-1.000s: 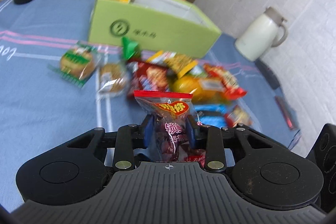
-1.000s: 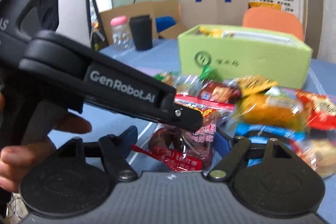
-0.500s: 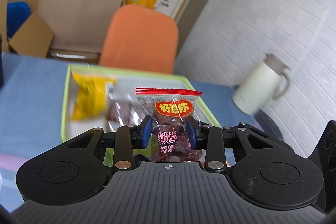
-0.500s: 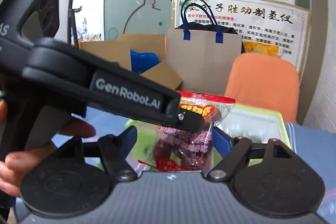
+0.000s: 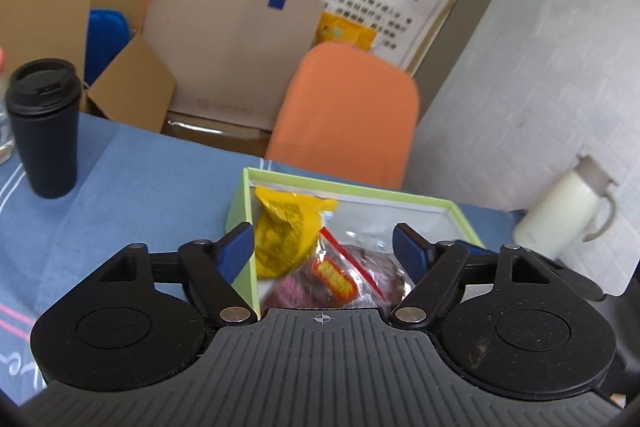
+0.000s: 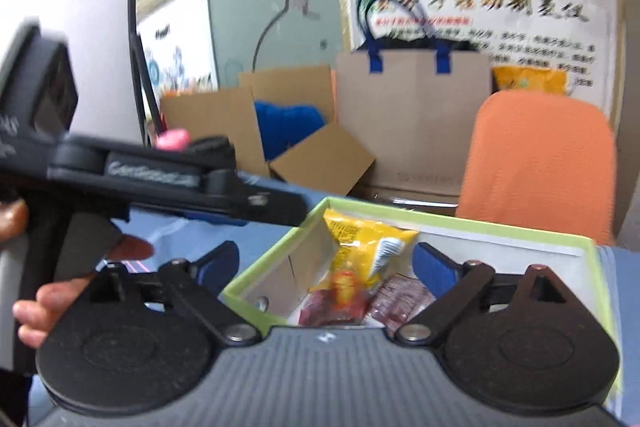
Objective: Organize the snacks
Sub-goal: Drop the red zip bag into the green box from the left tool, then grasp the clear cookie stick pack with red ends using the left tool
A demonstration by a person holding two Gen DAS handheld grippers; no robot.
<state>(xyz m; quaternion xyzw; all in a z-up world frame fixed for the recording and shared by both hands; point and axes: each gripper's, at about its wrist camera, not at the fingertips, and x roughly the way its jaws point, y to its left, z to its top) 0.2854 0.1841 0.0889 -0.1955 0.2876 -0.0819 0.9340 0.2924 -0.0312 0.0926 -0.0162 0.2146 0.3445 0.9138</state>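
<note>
A light green box stands open on the blue tablecloth. Inside lie a yellow packet and clear red-topped packets of dark red dates. My left gripper hovers over the box's left end, its jaws opening, no pad touching the date packet lying below. My right gripper hangs above the box too, its jaws opening wide with nothing pressed between them. The left gripper's black body and a hand show at the left of the right wrist view.
A black travel cup stands on the cloth at far left. A white jug sits at the right by the white wall. Behind the table are an orange chair, a brown paper bag and cardboard boxes.
Both grippers rose from the snack pile to above the green box. The left let go of its date packet, which now lies in the box; the right's packet also dropped in.
</note>
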